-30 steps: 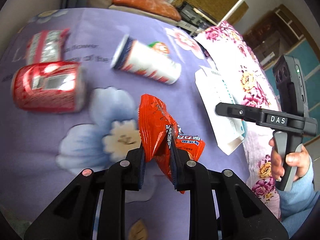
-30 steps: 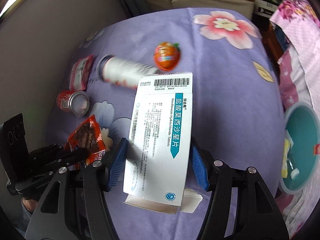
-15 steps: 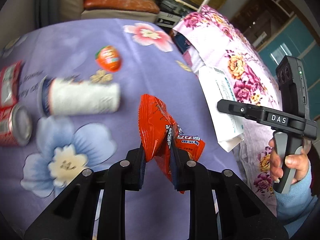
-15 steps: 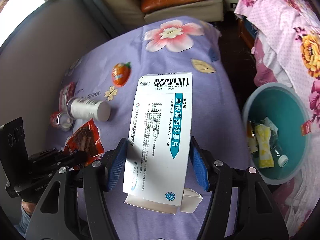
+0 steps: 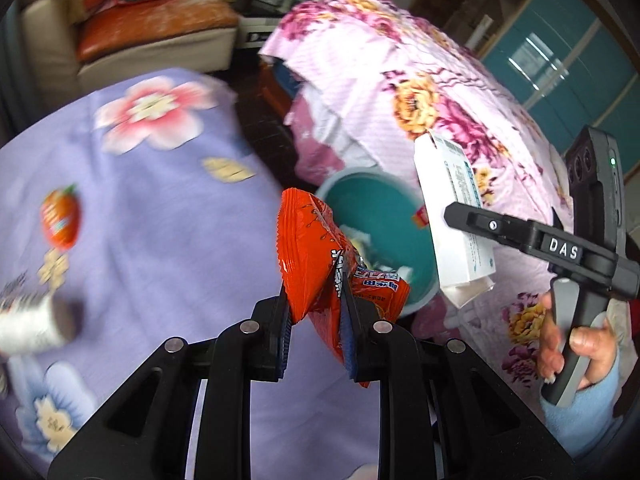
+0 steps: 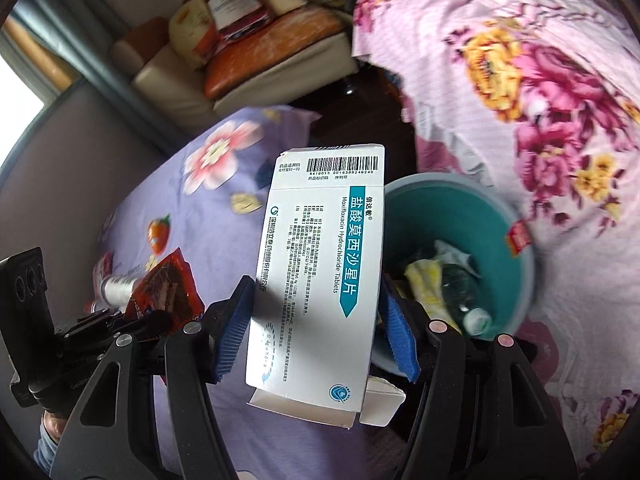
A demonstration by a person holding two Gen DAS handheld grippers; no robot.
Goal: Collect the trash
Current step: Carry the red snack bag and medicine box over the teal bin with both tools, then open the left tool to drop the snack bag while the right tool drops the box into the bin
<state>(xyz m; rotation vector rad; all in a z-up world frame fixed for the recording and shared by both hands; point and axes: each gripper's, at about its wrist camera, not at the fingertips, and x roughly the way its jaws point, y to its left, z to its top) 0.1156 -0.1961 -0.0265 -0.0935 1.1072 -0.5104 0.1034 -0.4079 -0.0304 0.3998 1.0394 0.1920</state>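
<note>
My left gripper is shut on a crumpled red snack wrapper and holds it in the air, near the table's right edge. My right gripper is shut on a white and teal medicine box, held upright. A teal trash bin stands on the floor beyond the table edge, with several pieces of trash inside; it also shows in the left wrist view, just behind the wrapper. The right gripper with its box hangs to the right of the bin there.
The table has a purple flowered cloth. A white cylindrical container lies at its left. A bed with a pink flowered cover borders the bin. A cushioned seat stands behind the table.
Both grippers have swung right, off the table middle toward the teal bin, still holding the wrapper and the box. The red cans have left the left wrist view.
</note>
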